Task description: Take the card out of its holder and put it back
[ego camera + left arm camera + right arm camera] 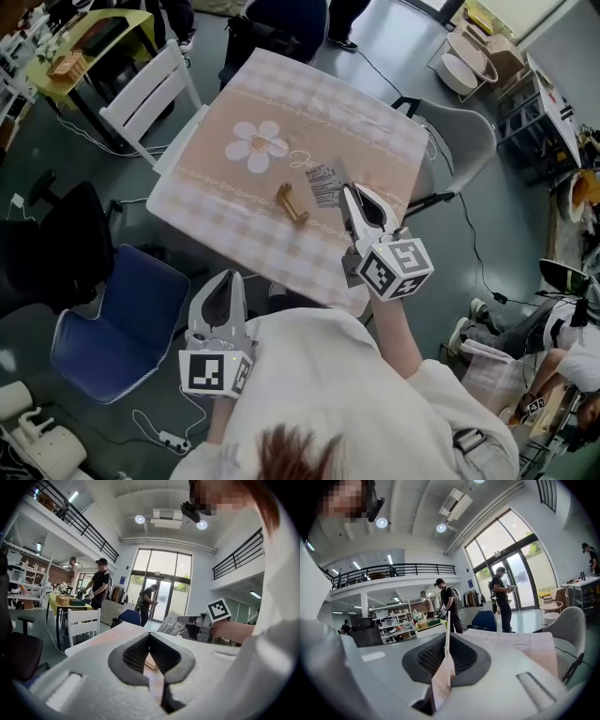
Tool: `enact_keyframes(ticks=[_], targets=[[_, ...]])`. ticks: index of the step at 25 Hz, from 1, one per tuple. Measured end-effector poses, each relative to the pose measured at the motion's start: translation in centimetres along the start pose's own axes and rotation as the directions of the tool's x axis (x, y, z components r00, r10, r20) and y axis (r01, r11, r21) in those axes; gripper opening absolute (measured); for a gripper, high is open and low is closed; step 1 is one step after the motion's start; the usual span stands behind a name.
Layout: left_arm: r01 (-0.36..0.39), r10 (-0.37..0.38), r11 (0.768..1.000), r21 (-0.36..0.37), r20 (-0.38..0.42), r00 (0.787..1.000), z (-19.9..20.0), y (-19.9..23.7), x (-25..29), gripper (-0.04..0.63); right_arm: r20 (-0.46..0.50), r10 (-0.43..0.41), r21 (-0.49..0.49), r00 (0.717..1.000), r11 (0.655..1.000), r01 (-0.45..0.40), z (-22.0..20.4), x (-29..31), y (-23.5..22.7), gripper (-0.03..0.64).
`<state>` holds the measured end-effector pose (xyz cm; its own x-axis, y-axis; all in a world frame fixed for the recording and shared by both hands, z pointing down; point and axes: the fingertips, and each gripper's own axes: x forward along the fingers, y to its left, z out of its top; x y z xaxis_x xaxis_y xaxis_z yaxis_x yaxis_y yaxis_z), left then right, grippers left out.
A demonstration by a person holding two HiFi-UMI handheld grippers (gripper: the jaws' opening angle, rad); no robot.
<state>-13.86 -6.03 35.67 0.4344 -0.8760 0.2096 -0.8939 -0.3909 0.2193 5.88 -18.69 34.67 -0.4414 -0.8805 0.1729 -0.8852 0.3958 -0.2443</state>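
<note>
Closest to me, my left gripper hangs low by my white shirt, off the near edge of the table, and its own view shows the jaws closed tip to tip with nothing between them. Further out, my right gripper reaches over the table with its jaws nipped narrow on the card. Its own view shows the card edge-on and standing upright between the pads. The left gripper view shows the printed card held out above the tabletop. The card is out of the holder, a small wooden piece lying on the checked cloth just beside it, on my left, with a slim gap between the two. Beyond them a white flower print decorates the cloth. Around the table stand a blue chair on my left, a white chair further off and a grey chair on the right. Far back, a person in a dark shirt stands near tall glass doors.
</note>
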Motion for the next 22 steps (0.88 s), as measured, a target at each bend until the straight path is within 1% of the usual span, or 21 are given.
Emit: enact_keyframes(ticks=[9, 13, 17, 22], targets=[[0.006, -0.006, 1.0, -0.001, 0.019, 1.0, 0.3, -0.1, -0.9, 0.0, 0.096, 0.002, -0.024, 0.995, 1.0, 0.0, 3.0, -4.3, 0.9, 0.015], [0.003, -0.003, 1.0, -0.003, 0.026, 1.0, 0.4, -0.1, -1.2, 0.0, 0.119, 0.013, -0.05, 0.993, 0.999, -0.007, 3.8, -6.3, 1.8, 0.015], [0.004, -0.004, 1.0, -0.004, 0.028, 1.0, 0.4, -0.1, -1.1, 0.0, 0.12, 0.024, -0.073, 0.992, 0.997, -0.015, 3.4, -8.0, 2.6, 0.015], [0.012, -0.012, 1.0, 0.001, 0.028, 1.0, 0.3, -0.1, -1.0, 0.0, 0.105, 0.025, -0.046, 0.994, 0.999, -0.02, 1.7, -9.7, 3.4, 0.015]])
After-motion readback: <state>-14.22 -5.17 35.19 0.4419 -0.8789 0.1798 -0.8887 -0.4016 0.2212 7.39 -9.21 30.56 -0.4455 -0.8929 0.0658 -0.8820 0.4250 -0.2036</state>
